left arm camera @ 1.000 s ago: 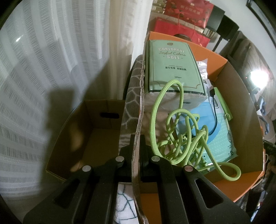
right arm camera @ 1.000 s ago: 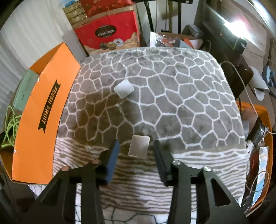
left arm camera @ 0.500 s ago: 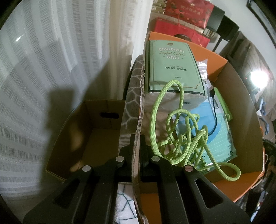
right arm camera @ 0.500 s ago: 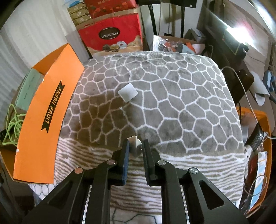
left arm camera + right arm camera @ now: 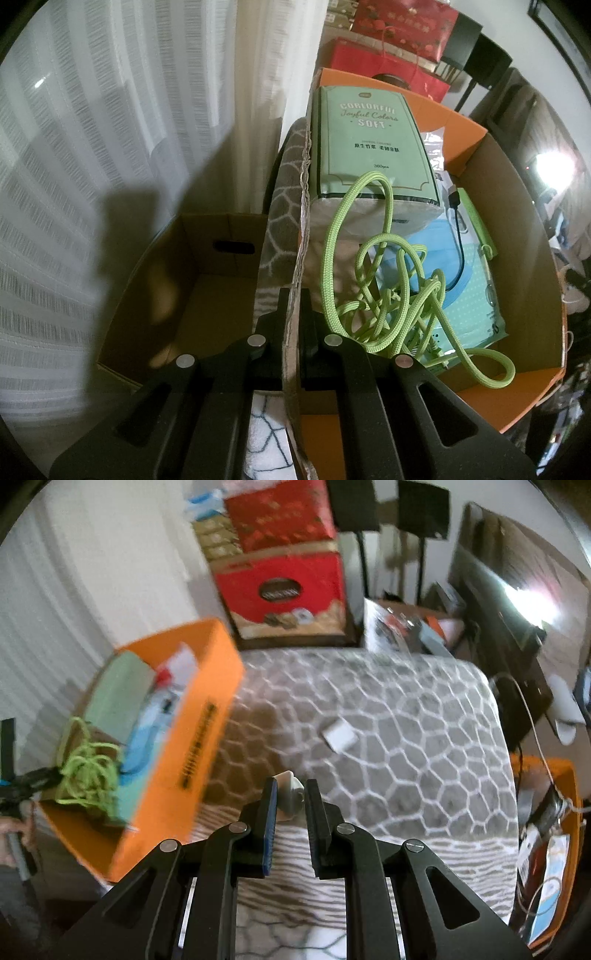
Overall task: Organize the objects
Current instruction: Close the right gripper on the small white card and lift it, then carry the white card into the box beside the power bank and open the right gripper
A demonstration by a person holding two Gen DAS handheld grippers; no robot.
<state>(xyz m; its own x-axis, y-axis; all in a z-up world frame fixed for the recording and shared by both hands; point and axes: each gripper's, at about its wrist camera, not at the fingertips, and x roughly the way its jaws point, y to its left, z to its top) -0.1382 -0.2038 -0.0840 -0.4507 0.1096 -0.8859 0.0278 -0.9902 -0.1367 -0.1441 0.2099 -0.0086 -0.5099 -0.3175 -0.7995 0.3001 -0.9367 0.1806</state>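
Your right gripper (image 5: 289,797) is clamped on a small white adapter (image 5: 286,788), held clear above the patterned blanket (image 5: 406,746); the step in hand is the carry. Next, swing toward 10 o'clock and release over the orange box (image 5: 207,716), whose near wall (image 5: 295,280) your left gripper (image 5: 293,306) pinches tight. A second white adapter (image 5: 339,734) lies at 12 o'clock. Red gift boxes (image 5: 280,587) stand beyond.

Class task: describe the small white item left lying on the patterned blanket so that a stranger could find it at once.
Start at the grey blanket with its white honeycomb pattern, right of the orange box. Near its middle lies a flat white square item, alone on the blanket, unlike the pale item the right gripper holds.
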